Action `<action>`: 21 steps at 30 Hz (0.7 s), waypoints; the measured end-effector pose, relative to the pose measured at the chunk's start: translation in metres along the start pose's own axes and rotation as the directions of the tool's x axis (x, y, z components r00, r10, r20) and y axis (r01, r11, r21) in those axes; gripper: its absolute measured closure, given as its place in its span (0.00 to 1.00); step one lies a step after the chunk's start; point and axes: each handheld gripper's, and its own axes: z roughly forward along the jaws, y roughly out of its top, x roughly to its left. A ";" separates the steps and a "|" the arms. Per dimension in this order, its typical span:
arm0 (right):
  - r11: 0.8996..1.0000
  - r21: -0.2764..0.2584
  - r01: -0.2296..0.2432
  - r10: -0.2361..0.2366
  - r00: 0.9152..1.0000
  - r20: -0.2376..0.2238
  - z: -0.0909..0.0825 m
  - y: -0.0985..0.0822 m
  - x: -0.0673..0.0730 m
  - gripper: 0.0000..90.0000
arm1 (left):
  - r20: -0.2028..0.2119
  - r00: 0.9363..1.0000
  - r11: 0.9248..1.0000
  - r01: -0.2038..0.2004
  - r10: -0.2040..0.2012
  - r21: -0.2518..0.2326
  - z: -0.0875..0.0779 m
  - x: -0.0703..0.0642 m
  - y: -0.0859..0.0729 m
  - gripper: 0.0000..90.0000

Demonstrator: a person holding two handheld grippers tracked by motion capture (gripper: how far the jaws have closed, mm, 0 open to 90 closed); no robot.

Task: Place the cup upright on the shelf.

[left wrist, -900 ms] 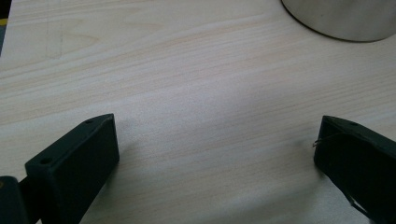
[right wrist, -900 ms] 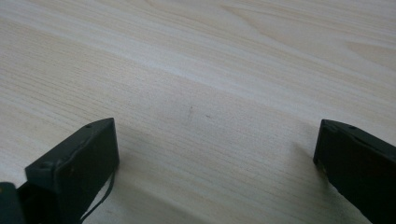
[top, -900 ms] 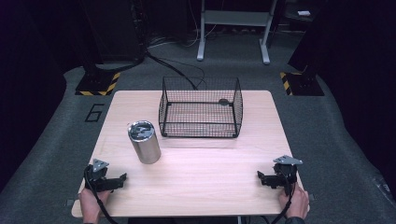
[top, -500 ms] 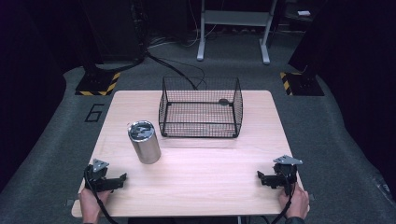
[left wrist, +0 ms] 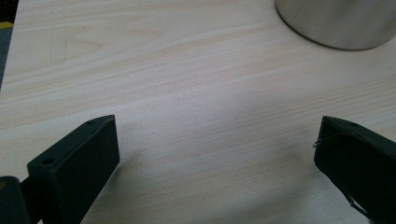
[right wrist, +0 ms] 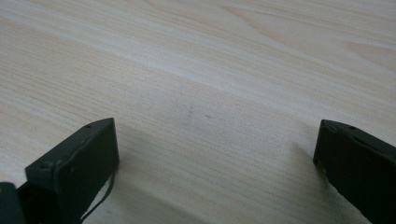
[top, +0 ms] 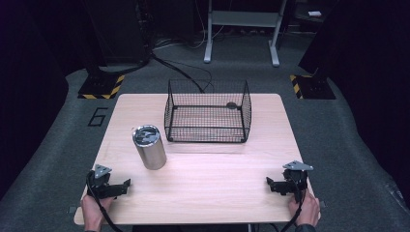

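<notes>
Both tools rest at the near edge of the worktop (top: pixel 203 193), one toward each near corner, which looks like a ready stance with nothing yet taken up. The left tool (top: pixel 121 186) sits by the near left corner with its jaws spread wide and nothing between them; in the left gripper view bare wood fills the gap, and the base of the metal tumbler (left wrist: pixel 338 21) shows at the top right, near but apart. The right tool (top: pixel 271 183) lies by the near right corner, likewise wide open and empty over bare wood. The tumbler (top: pixel 149 146) stands upright left of centre, just in front of the wire basket's (top: pixel 208 113) near left corner and not touching it. The basket sits toward the far edge, open at the top, so the tumbler seems set out for the left tool to lift in.
</notes>
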 end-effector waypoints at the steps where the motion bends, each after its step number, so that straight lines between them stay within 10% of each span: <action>1: 1.000 0.000 0.000 0.000 1.000 0.000 0.000 0.000 0.000 0.00 | 0.006 1.000 1.000 -0.001 0.001 -0.005 -0.001 0.000 0.002 0.00; 21: 1.000 0.007 -0.002 0.002 1.000 -0.003 0.000 0.000 0.000 0.00 | 0.110 0.993 0.995 -0.026 0.037 -0.098 -0.028 -0.021 0.043 0.00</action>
